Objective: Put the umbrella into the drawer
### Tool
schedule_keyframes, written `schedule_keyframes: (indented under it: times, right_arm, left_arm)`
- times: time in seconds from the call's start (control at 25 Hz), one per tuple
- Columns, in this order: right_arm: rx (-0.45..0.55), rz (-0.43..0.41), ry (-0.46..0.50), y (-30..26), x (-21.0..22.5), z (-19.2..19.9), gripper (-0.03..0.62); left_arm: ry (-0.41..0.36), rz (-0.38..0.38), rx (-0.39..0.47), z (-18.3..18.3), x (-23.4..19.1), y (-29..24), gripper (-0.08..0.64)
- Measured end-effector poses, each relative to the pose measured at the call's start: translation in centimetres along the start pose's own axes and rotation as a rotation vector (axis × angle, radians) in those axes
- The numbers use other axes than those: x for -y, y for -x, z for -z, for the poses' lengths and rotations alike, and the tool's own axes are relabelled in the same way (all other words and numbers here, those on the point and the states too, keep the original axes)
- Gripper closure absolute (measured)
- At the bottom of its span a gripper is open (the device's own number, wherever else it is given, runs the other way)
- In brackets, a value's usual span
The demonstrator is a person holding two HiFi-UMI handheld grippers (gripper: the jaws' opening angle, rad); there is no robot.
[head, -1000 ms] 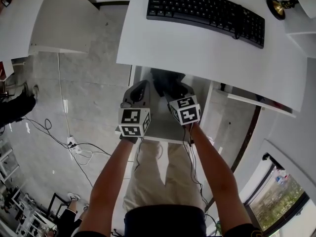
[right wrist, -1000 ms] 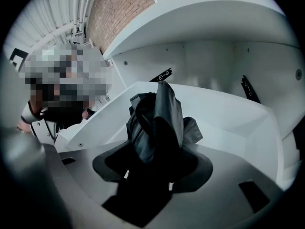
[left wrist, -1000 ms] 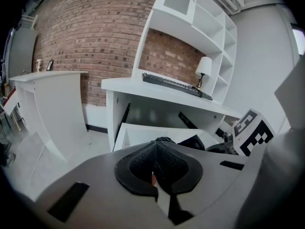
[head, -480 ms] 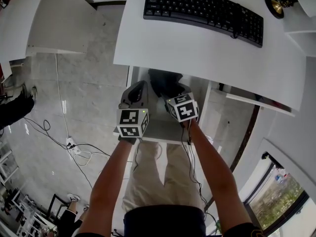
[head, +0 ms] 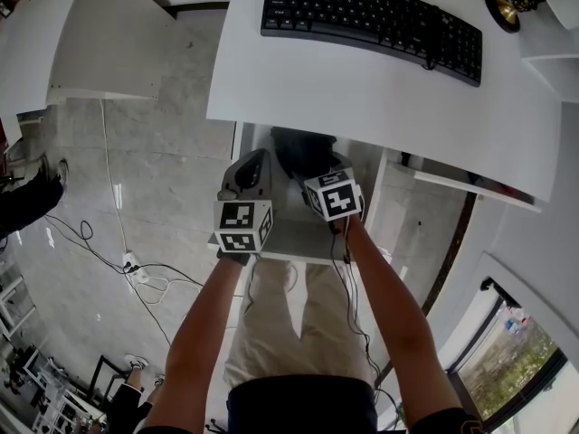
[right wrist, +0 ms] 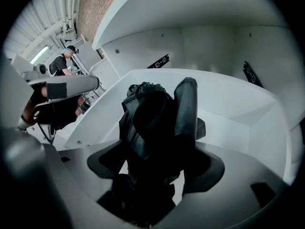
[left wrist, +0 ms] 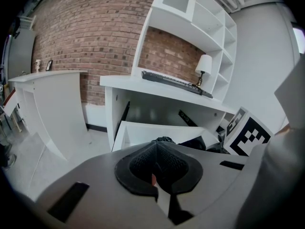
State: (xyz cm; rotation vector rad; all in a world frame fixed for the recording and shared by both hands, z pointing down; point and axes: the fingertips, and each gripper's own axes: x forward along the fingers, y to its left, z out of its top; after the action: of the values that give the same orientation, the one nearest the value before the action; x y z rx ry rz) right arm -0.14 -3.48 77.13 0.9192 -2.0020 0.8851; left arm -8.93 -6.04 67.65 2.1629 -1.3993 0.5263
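The folded black umbrella [head: 303, 152] lies in the open white drawer [head: 289, 239] under the desk. In the right gripper view the umbrella [right wrist: 152, 123] stands between the jaws of my right gripper [right wrist: 157, 171]. Those jaws have just been opening, and slivers of white show between the pads and the fabric. My right gripper [head: 318, 172] points steeply down into the drawer [right wrist: 228, 99]. My left gripper [head: 261, 155] hangs over the drawer's left side, apart from the umbrella. Seen in its own view, my left gripper [left wrist: 156, 168] is shut on nothing, with the drawer [left wrist: 143, 130] and the umbrella [left wrist: 164, 140] beyond it.
The white desk top [head: 362, 98] overhangs the back of the drawer and carries a black keyboard [head: 371, 21] and a lamp base [head: 504, 12]. A second white counter [head: 99, 43] stands at the left. Cables [head: 136, 265] lie on the tiled floor. A person [right wrist: 62, 63] stands far off.
The right gripper's marker cube has tipped slightly and shifted a little toward the desk. The left gripper has stayed where it was.
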Motion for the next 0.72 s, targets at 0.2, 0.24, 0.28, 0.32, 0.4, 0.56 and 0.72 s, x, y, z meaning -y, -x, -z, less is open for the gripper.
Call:
schedule_keyframes:
  times: [0.2, 0.24, 0.28, 0.32, 0.4, 0.56, 0.72]
  right_arm:
    - [0.013, 0.018, 0.01, 0.1, 0.1, -0.1, 0.257]
    - [0.015, 0.02, 0.013, 0.2, 0.1, -0.1, 0.249]
    - [0.016, 0.023, 0.017, 0.3, 0.2, -0.1, 0.246]
    - [0.016, 0.025, 0.02, 0.4, 0.2, -0.1, 0.245]
    - [0.02, 0.026, 0.022, 0.7, 0.2, -0.2, 0.242]
    - [0.023, 0.02, 0.018, 1.2, 0.1, -0.4, 0.225]
    - [0.038, 0.028, 0.006, 2.0, 0.1, -0.7, 0.219]
  left_arm:
    - [-0.006, 0.002, 0.001, 0.0, 0.1, 0.1, 0.543]
    - [-0.005, 0.002, 0.003, -0.1, 0.1, 0.1, 0.543]
    - [-0.004, 0.002, 0.005, -0.1, 0.1, 0.0, 0.543]
    - [-0.003, 0.002, 0.006, -0.1, 0.1, 0.0, 0.543]
    - [-0.003, 0.002, 0.006, -0.1, 0.1, 0.1, 0.543]
    - [-0.003, -0.001, 0.007, -0.1, 0.0, 0.0, 0.543]
    - [-0.001, -0.002, 0.008, -0.2, 0.0, 0.1, 0.543]
